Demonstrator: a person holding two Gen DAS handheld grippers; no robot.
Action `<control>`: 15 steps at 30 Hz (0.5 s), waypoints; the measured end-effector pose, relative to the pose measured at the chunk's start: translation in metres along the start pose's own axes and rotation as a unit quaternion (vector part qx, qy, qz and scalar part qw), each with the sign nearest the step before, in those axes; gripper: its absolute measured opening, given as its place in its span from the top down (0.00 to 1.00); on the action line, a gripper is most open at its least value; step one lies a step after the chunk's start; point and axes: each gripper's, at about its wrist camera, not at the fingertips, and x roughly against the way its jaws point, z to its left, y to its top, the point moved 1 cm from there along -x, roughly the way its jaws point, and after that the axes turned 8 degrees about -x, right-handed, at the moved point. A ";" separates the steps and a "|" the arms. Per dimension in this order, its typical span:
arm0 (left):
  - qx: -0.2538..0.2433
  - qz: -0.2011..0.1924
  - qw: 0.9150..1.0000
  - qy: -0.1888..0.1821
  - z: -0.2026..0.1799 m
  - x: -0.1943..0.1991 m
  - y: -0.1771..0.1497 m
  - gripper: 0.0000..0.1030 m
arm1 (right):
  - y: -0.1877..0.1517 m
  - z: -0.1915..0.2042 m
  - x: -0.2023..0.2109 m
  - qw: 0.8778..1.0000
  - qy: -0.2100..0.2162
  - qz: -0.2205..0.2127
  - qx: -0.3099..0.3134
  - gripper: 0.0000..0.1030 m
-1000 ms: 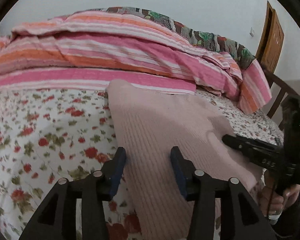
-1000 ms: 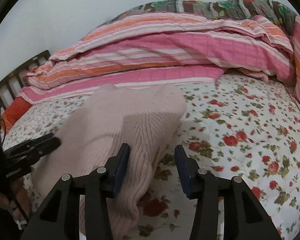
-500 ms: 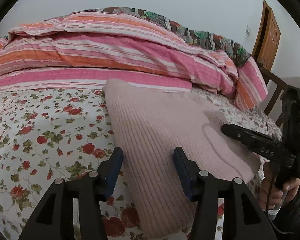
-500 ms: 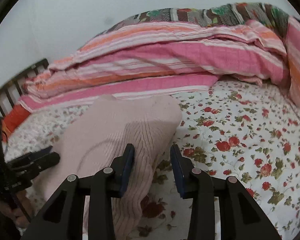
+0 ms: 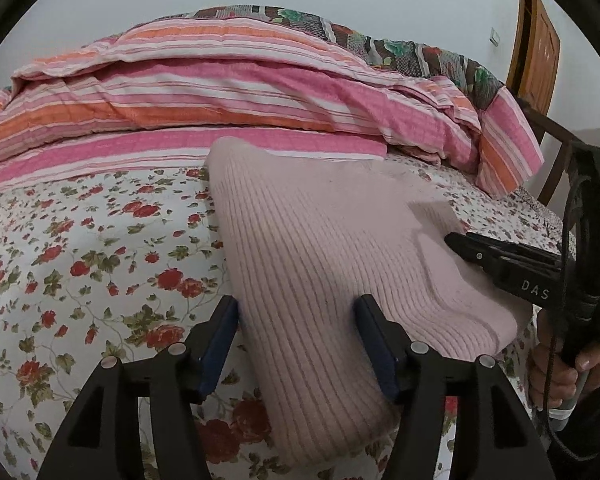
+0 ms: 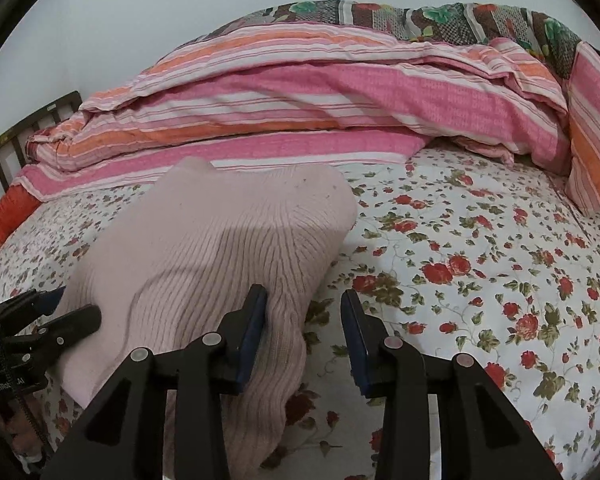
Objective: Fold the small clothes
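Evidently just let go: pink ribbed sweater [image 5: 320,264] lying folded on the flowered bed [image 5: 80,264], left gripper [image 5: 296,344] fingers just widened astride its corner, right gripper [image 6: 303,332] fingers apart beside the opposite edge, gripping nothing.

The near end of the pink knit garment [image 5: 324,264] ran under the left tool [image 5: 296,344] and off the bottom edge, so its hem could not be seen. The hand [image 5: 556,364] on the right tool [image 5: 460,242] was cut off at the frame's edge. In the right wrist view, the wooden bed rail [image 6: 4,148] vanished behind the striped quilt [image 6: 300,96].
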 end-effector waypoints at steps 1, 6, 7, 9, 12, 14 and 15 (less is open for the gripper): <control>-0.002 -0.001 1.000 0.002 0.000 0.000 0.000 0.40 | 0.000 0.000 0.000 1.000 0.000 0.000 0.000 0.65; -0.002 -0.003 1.000 0.010 0.001 0.000 0.001 0.33 | 0.000 0.000 0.001 1.000 -0.002 -0.001 -0.001 0.61; -0.001 -0.004 1.000 0.010 0.002 0.000 0.001 0.33 | 0.000 0.000 0.001 1.000 -0.001 -0.002 -0.002 0.60; 0.001 -0.010 1.000 0.009 0.003 0.002 0.003 0.33 | 0.000 -0.003 0.002 1.000 0.009 -0.001 -0.010 0.58; 0.013 -0.023 1.000 0.005 0.008 0.007 0.008 0.33 | 0.004 -0.010 0.005 0.999 0.029 0.000 -0.024 0.53; 0.022 -0.031 0.999 -0.001 0.011 0.009 0.012 0.33 | 0.007 -0.015 0.009 0.998 0.044 -0.004 -0.039 0.52; 0.026 -0.032 0.999 -0.001 0.012 0.009 0.014 0.33 | 0.008 -0.016 0.012 0.998 0.049 -0.008 -0.043 0.52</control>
